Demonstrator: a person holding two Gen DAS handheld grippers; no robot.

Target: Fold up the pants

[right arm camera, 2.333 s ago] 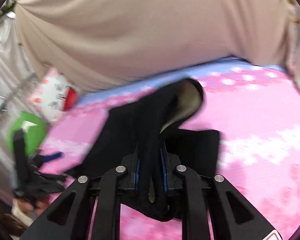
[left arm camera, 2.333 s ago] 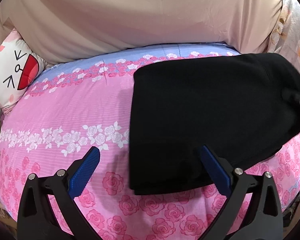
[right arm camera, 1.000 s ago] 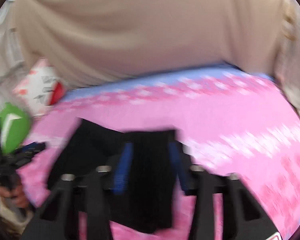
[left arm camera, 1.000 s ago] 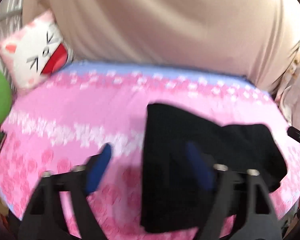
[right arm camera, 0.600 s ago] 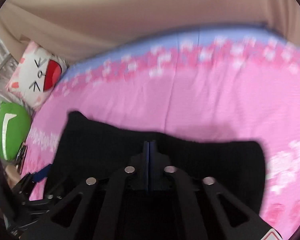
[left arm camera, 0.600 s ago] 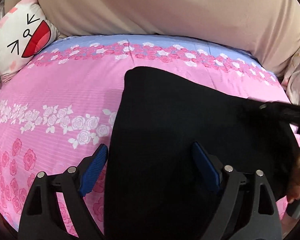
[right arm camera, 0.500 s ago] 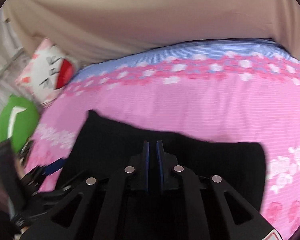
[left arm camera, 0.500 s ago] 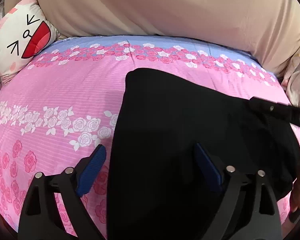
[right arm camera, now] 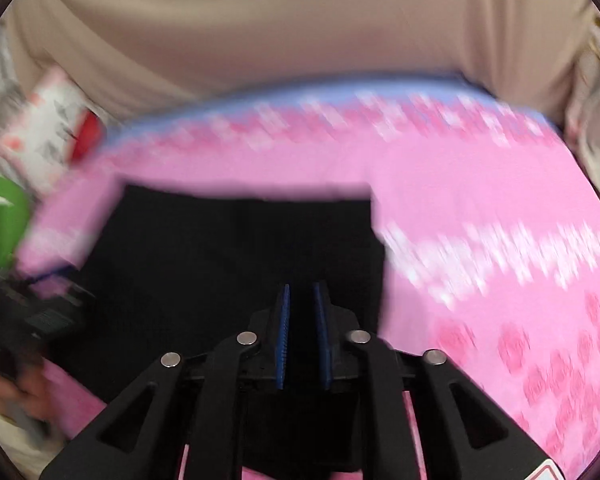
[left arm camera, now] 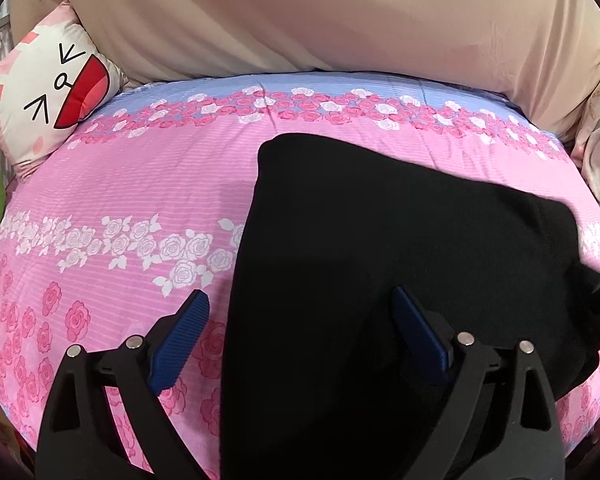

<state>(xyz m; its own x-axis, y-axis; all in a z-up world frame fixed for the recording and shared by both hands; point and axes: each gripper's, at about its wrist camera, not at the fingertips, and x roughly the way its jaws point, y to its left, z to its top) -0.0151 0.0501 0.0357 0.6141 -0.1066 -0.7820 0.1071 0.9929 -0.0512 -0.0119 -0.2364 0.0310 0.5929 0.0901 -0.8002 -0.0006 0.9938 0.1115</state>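
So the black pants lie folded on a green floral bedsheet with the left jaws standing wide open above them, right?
Not quite. The bedsheet is pink with roses, not green, as the left wrist view shows. The rest holds: the black pants lie folded on it and the left gripper has its jaws wide open above them.

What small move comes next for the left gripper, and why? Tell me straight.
Probably lower the left gripper and close it on the left edge of the black pants. Its jaws stand wide open astride that edge, one finger over the pink sheet, the other over the cloth, and the pants lie flat, ungripped.
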